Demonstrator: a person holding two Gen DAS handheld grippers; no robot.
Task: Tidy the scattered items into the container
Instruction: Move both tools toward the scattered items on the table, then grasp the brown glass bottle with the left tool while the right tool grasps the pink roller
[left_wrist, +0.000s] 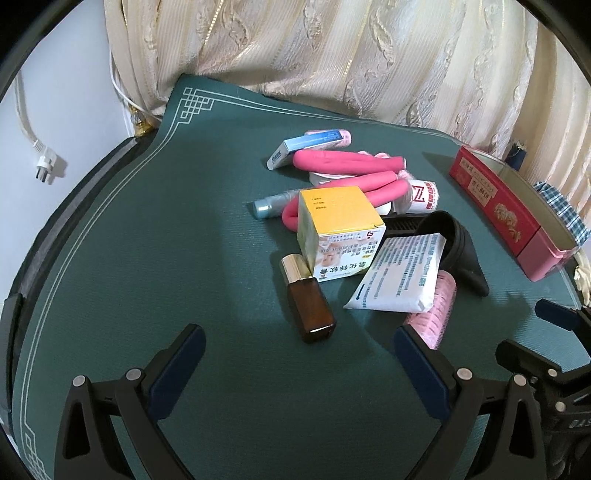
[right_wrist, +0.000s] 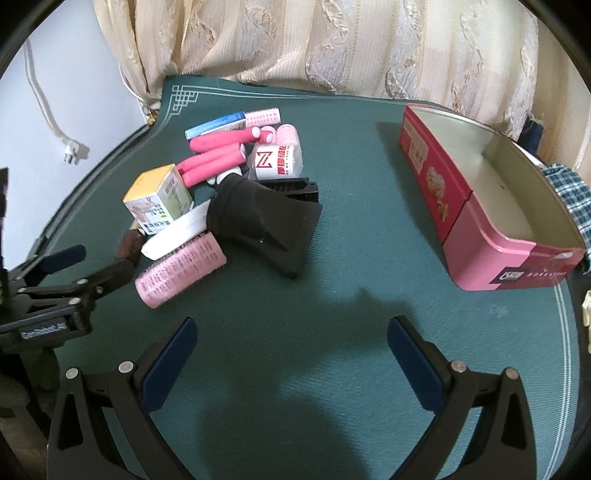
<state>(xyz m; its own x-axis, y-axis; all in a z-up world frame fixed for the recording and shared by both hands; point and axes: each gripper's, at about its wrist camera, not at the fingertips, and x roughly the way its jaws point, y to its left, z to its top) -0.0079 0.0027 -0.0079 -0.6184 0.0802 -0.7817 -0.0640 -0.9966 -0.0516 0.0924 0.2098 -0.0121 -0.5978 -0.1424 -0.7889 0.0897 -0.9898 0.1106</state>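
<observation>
A pile of items lies on the green mat (left_wrist: 147, 240): a brown bottle (left_wrist: 309, 309) with a gold cap, a yellow-topped box (left_wrist: 340, 229), a white packet (left_wrist: 399, 275), a pink hair roller (right_wrist: 181, 271), pink foam curlers (left_wrist: 351, 170), a black dryer nozzle (right_wrist: 266, 225), a white jar (right_wrist: 275, 160) and a blue box (left_wrist: 306, 146). The red and pink tin (right_wrist: 491, 206) stands open and empty at the right. My left gripper (left_wrist: 299, 354) is open, just short of the brown bottle. My right gripper (right_wrist: 290, 343) is open over bare mat.
A cream curtain (right_wrist: 332, 48) hangs behind the table. A white plug and cord (left_wrist: 44, 166) hang on the wall at left. A blue checked cloth (right_wrist: 572, 195) lies behind the tin. The left gripper (right_wrist: 99, 266) also shows in the right wrist view.
</observation>
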